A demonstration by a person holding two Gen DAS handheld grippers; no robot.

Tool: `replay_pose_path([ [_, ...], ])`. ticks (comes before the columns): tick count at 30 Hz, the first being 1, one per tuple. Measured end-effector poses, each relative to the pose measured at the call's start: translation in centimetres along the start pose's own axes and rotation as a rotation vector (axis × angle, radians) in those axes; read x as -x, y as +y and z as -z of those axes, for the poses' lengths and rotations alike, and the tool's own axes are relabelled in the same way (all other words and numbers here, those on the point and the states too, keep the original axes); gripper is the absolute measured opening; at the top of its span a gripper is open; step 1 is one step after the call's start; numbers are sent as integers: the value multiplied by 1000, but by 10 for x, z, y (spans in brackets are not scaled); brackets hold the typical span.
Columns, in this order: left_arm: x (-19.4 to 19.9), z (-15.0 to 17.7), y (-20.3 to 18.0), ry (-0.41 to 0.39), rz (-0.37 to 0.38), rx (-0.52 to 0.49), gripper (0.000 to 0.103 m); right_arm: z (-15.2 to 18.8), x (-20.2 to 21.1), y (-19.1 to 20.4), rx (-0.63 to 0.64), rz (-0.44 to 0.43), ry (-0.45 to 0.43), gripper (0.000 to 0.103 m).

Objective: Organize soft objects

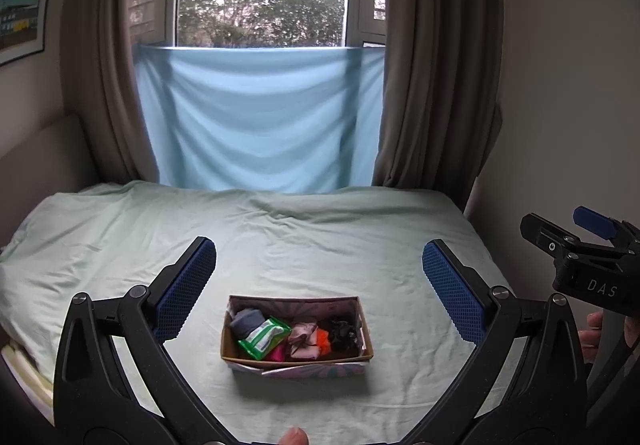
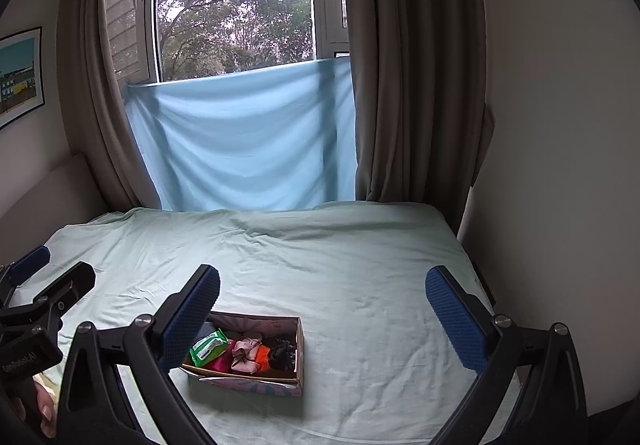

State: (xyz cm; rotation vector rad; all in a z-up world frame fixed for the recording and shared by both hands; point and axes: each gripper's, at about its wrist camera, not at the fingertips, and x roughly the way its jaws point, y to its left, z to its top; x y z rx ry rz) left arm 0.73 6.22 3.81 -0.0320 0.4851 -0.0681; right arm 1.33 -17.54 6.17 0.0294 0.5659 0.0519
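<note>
Left wrist: left gripper (image 1: 319, 287) spread, empty | cardboard box (image 1: 297, 359) just below and ahead of its fingertips, holding wet-wipes pack (image 1: 264, 337), socks, scrunchies | Right wrist: right gripper (image 2: 322, 315) spread, empty | box (image 2: 256, 379) ahead-left, partly behind left finger | bed sheet (image 2: 360, 285) bare; sorting apparently complete.
</note>
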Motion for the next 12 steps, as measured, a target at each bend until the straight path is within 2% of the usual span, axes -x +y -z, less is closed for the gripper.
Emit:
replay_pose_path([
  [12,-9,-9,4,-59,-7,-19,103,-9,-19,5,4,5,6,102],
])
